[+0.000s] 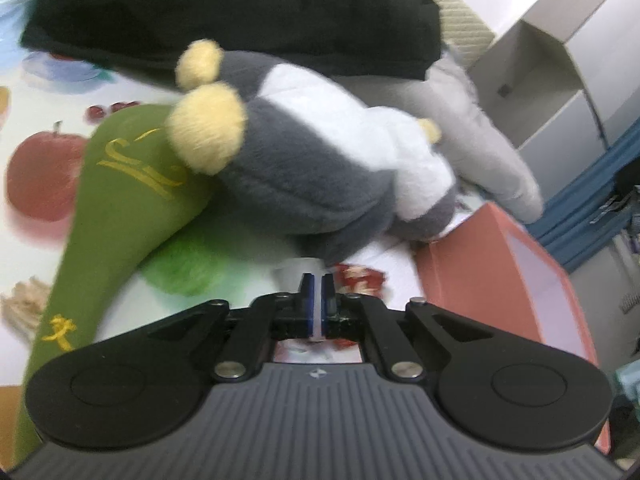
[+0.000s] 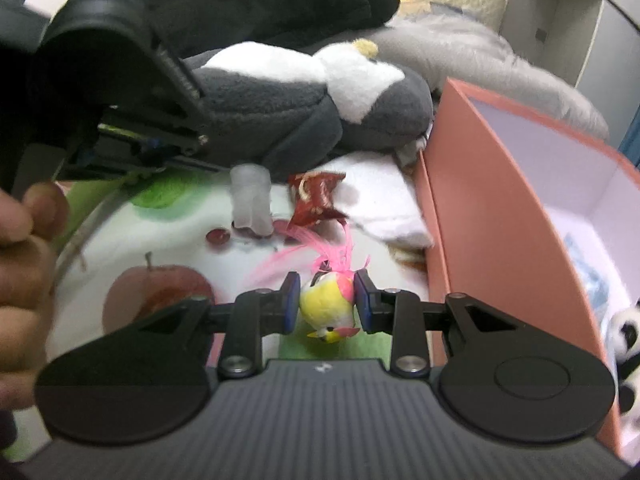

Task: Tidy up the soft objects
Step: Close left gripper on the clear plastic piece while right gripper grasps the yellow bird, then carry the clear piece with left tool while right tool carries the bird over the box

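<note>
The right gripper [image 2: 326, 306] pinches a small toy bird [image 2: 328, 306] between its two pads, so the step in hand looks like carrying it to the pink box [image 2: 500, 216] that stands just to this gripper's right, its open side facing up. To do that well, I would keep the pinch steady, lift enough for the bird to pass over the box wall, and let go only once it hangs above the white floor inside, away from the panda plush [image 2: 626, 344] already lying at the near right corner. The bird is tiny and soft: yellow body, pink back, a spray of pink tail feathers pointing forward past the pads, its head turned toward the camera. The left gripper [image 1: 318, 300] has its jaws pressed together with a thin translucent strip between the pads; what that strip belongs to I cannot tell. Ahead of it lies a grey and white plush [image 1: 320, 168] with yellow feet, touching a green cushion [image 1: 120, 208] to its left.
</note>
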The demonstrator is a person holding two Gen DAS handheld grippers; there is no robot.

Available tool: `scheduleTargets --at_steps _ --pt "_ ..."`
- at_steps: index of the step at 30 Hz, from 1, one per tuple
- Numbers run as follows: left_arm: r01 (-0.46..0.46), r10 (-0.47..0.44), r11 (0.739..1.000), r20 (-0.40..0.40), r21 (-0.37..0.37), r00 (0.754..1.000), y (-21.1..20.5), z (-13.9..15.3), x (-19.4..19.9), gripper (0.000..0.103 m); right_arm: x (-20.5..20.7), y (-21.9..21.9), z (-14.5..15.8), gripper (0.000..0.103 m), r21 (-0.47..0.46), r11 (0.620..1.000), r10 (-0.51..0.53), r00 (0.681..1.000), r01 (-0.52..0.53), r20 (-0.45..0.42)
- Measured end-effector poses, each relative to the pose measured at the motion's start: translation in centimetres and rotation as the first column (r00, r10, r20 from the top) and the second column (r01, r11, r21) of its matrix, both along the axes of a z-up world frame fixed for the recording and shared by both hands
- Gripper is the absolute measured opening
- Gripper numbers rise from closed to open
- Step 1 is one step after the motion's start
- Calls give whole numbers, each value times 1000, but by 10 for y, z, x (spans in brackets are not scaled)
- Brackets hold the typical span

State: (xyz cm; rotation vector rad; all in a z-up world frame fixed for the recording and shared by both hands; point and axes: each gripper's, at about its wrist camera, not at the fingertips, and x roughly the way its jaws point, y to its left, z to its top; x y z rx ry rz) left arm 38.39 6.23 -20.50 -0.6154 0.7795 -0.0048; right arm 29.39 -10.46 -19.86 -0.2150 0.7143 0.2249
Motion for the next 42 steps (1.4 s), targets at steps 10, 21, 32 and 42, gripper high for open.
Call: scheduleTargets --at_steps 10,21,32,42 --pt "51 -50 997 -33 51 998 -11 -12 13 41 -5 -18 -11 33 97 995 -21 997 28 -70" --pt "69 -54 978 -79 198 995 -27 -27 38 27 -9 -23 -17 32 137 990 -7 995 21 -100" --pt "86 -68 975 -91 203 994 -16 -11 2 16 -25 -24 1 32 214 977 19 995 3 -100" --pt "136 -114 964 -105 229 988 -19 27 -69 16 -56 -44 42 32 270 963 1 999 11 -44"
